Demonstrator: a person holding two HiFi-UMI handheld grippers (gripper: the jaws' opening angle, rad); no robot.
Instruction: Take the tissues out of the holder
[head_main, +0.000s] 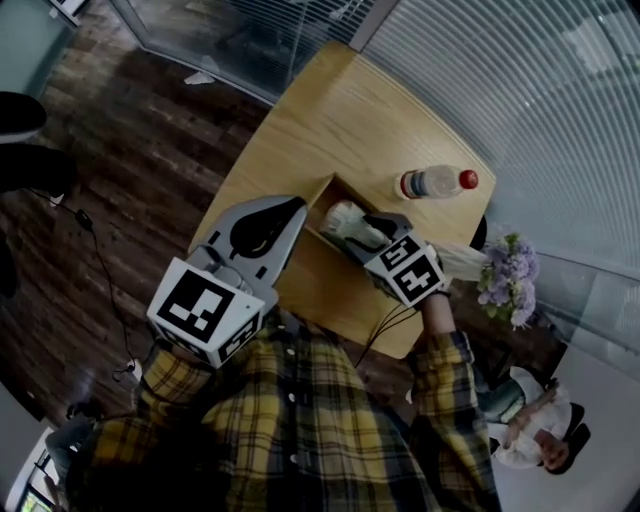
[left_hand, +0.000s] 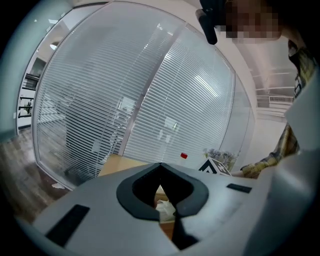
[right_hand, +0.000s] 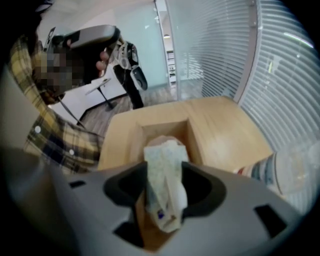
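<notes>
Right tongs (right_hand: 165, 175) are clamped across the tissue pack (right_hand: 164, 186). The pack stands between the pads with its far end over the open wooden holder (right_hand: 196, 142); we cannot tell whether that end is fully clear of the rim. Left tongs (left_hand: 160, 167) are closed at the tips with nothing between them, above the near edge of the desk (head_main: 340, 110) and just beside the holder.

We judge the step in hand to be lifting the pack out. To do it well, we should draw straight up along the holder's walls rather than sideways, so the soft wrapper does not catch on the rim or tip the box. The wrapper looks slack, so we want a steady squeeze and a slow pull, or it may slide from the pads. If the holder begins to rise with the pack, the left tongs are near enough to press down on its wall. A bottle (head_main: 435, 182) lies on the desk beyond the holder, so we should set the pack down on bare wood well apart from it.
</notes>
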